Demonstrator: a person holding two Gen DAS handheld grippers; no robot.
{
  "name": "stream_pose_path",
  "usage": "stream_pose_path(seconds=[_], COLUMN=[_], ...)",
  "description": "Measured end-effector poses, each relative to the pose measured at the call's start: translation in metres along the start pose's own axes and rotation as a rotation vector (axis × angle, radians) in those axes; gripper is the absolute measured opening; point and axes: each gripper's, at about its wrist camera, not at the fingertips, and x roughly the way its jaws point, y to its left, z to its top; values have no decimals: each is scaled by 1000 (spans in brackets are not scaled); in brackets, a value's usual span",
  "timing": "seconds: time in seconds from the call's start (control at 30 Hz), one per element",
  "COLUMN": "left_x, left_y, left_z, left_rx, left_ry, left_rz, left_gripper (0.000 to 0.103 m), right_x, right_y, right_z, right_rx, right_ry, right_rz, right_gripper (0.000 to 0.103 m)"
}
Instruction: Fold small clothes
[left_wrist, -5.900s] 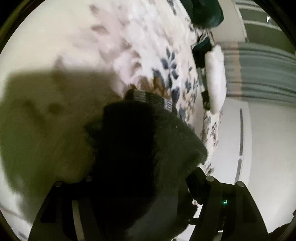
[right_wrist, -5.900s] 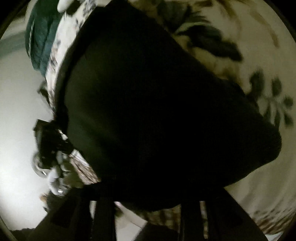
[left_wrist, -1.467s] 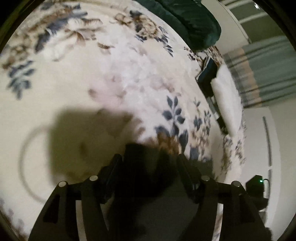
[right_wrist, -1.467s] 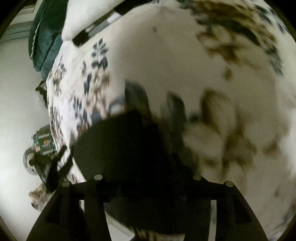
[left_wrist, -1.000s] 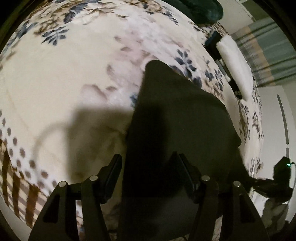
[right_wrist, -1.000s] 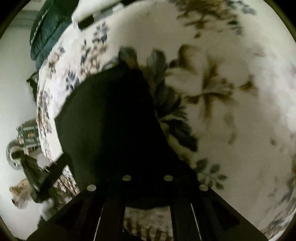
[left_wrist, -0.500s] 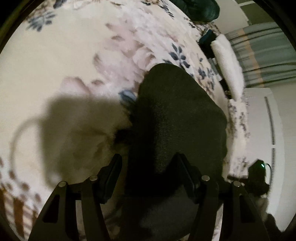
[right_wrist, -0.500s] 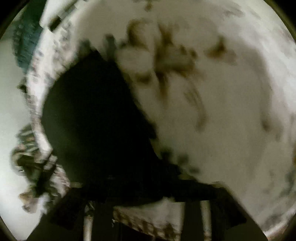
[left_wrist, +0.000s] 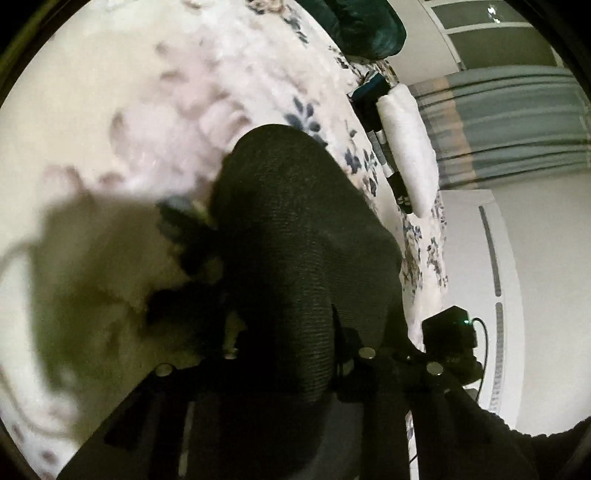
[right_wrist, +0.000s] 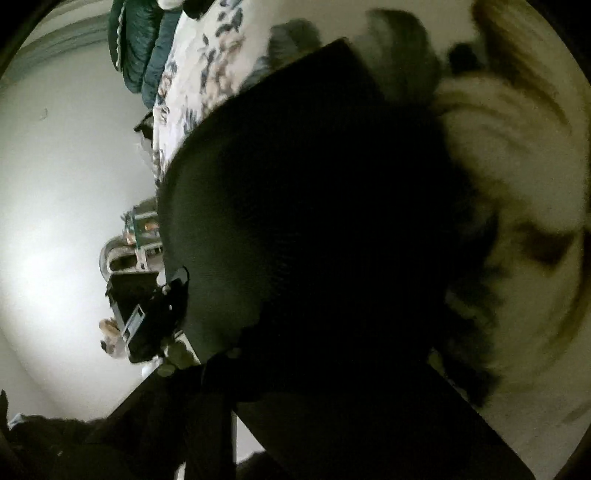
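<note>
A small black knit garment (left_wrist: 295, 229) hangs in front of the floral bedspread (left_wrist: 129, 92). My left gripper (left_wrist: 288, 354) is shut on its near edge, and the cloth drapes up and away between the fingers. In the right wrist view the same black garment (right_wrist: 314, 221) fills most of the frame. My right gripper (right_wrist: 295, 376) is shut on its lower edge, its fingers mostly hidden in dark cloth. The other gripper (right_wrist: 147, 317) shows at the garment's left edge.
The bed's edge runs along the right in the left wrist view, with a white folded item (left_wrist: 406, 147) and a dark green pillow (left_wrist: 358, 26) at the far end. Grey curtains (left_wrist: 498, 122) and a white wall lie beyond. A green pillow (right_wrist: 140, 48) shows top left.
Both grippers have lifted and tilted with the black garment. The garment now fills more of both views, and the right view is blurred by motion.
</note>
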Motion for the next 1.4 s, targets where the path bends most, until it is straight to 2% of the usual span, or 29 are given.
stream_pose_path(seconds=[0.07,0.23,0.4,0.57,0.67,0.77,0.83,0.97,1.07,1.17,1.2,1.23,1.27,1.3,1.33,1.4], left_x=[-5,-9,4,41,74,119,143,197,222,222,220,219,218,214,210,203], left_y=[-10,-50,-107,-187,-232,-264,-275,-282,-282,-280,-282,-283,-285,-286,-288,-293], left_z=[4,34,96,174,231,289,315,353,366,367,365,361,359,353,346,333], left_rx=[20,106,199,306,358,409,431,482,523,529,543,560,571,584,604,637], left_ry=[9,37,41,46,45,50,56,104,118,117,108,98,89,71,46,-16], left_rz=[10,9,-22,-58,-80,-86,-72,-15,64,93,122,167,191,220,259,338], left_gripper=[21,21,21,21,21,21,21,23,28,35,43,45,46,49,52,62], right_x=[-10,-42,-98,-160,-195,-221,-231,-225,-221,-224,-224,-218,-217,-218,-217,-214], right_y=[11,41,79,111,124,127,127,122,116,115,116,122,127,129,138,150], right_z=[-6,-13,10,74,127,182,218,281,302,303,305,320,318,315,310,296], right_rx=[0,7,-6,-20,-43,-41,-35,-7,11,35,43,58,68,63,59,54], right_ry=[-38,-117,-231,-371,-457,-526,-560,-594,-597,-595,-585,-577,-577,-585,-594,-624], right_rz=[-23,-19,-1,-18,-36,-52,-61,-132,-203,-248,-272,-319,-390,-442,-543,-664], right_gripper=[19,18,18,18,18,18,18,18,18,20,24,25,38,45,61,93])
